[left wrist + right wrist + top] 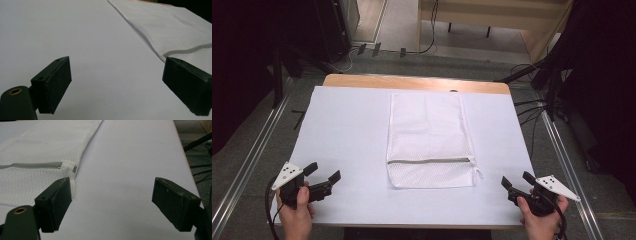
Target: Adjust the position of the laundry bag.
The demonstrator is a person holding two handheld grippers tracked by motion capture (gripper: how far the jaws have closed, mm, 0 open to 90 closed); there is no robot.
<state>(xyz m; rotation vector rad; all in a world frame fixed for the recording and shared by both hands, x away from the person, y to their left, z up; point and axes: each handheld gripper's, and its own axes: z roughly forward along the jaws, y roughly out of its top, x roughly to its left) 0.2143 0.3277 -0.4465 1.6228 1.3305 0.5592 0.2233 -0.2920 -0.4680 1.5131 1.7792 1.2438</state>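
Trouble would most likely come from the mesh bag (430, 140): thin, limp netting lying flat on the white table (342, 130), between the two tools and ahead of them. A jaw sliding in could bunch it or pinch one layer only. Its zipper (30, 165) ends at a small pull (68, 167) just ahead of the right tool (110, 202), easy to miss. Left tool (115, 86) and right tool both stand released, holding nothing. Beyond them, grey floor with cables (532, 107).

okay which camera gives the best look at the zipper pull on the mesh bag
The right gripper view: the zipper pull sits close and sharp at the zipper's end. The high view shows it tiny. The left gripper view shows part of the zipper, no pull.
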